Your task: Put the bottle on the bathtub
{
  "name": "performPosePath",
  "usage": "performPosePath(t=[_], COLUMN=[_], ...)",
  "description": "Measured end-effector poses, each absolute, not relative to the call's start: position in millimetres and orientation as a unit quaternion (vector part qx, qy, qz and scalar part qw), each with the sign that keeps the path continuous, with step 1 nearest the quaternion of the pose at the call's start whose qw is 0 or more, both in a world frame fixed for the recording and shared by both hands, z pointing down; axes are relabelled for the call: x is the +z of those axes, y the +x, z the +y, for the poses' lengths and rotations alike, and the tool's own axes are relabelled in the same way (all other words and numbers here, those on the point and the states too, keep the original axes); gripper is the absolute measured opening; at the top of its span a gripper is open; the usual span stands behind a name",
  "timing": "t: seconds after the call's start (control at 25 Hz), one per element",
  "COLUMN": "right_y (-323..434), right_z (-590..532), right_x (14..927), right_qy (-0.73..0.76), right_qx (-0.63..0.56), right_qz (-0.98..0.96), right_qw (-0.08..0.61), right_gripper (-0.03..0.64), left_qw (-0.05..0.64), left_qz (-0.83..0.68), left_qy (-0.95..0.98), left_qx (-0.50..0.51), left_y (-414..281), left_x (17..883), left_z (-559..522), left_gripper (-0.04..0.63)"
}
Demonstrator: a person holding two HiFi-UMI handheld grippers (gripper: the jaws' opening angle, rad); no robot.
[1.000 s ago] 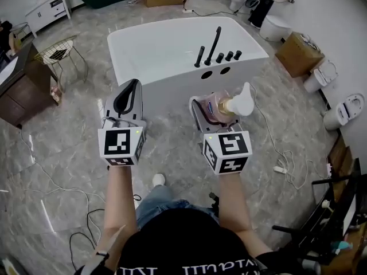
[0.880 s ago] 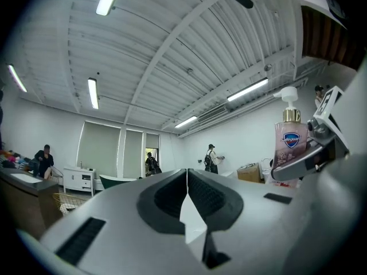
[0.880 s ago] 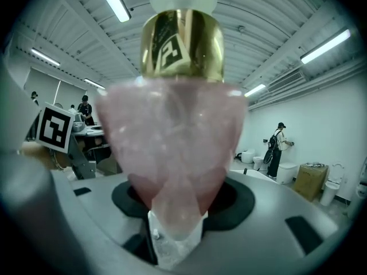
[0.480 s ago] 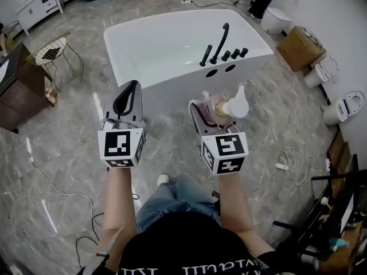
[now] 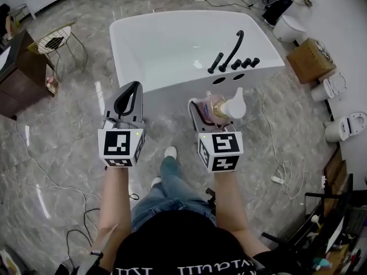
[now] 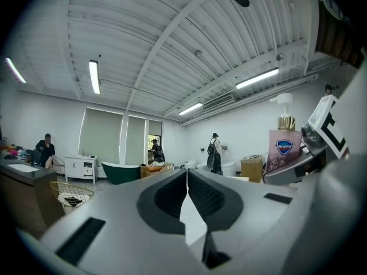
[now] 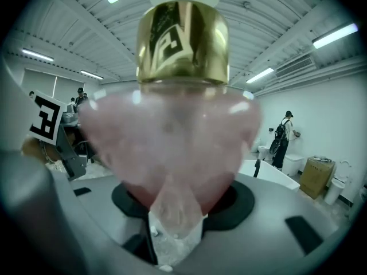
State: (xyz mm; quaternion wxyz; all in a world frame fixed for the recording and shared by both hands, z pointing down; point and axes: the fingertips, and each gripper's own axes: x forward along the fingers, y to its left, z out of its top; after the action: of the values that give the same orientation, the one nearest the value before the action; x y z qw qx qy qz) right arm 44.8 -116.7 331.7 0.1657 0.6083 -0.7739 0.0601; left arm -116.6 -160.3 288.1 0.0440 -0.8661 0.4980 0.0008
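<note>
A pink soap bottle (image 5: 217, 107) with a gold collar and white pump head is held upright in my right gripper (image 5: 211, 112), which is shut on it. Close up in the right gripper view the bottle (image 7: 172, 148) fills the frame between the jaws. The same bottle (image 6: 283, 148) shows at the right of the left gripper view. My left gripper (image 5: 129, 99) is shut with nothing in it, level with the right one. The white bathtub (image 5: 135, 36) stands just ahead, with black faucet fittings (image 5: 232, 56) on its right rim. Both grippers are short of the tub's near wall.
A wire chair (image 5: 51, 39) and a dark cabinet (image 5: 17, 79) stand at the left. A cardboard box (image 5: 312, 59) and toilets (image 5: 347, 125) line the right wall. Cables (image 5: 278, 165) run over the marble floor. People stand far off across the room.
The bathtub has come nearer and lower in the head view as the person steps forward, one foot now ahead. Both grippers keep their pose, the bottle still held.
</note>
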Motion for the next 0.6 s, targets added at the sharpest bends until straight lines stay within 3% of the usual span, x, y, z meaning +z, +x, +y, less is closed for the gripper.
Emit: performPosePath(t=[0.6], right_y=[90], right_z=[-276], right_x=[384], right_qy=[0.558], right_qx=[0.101], right_qz=[-0.801], right_qw=[0.192], right_gripper=[0.233], left_qw=[0.013], left_qz=[0.531], left_qy=[-0.847], left_qx=[-0.028], left_y=[-68], left_x=[318], left_z=[-306], left_gripper=[0.014])
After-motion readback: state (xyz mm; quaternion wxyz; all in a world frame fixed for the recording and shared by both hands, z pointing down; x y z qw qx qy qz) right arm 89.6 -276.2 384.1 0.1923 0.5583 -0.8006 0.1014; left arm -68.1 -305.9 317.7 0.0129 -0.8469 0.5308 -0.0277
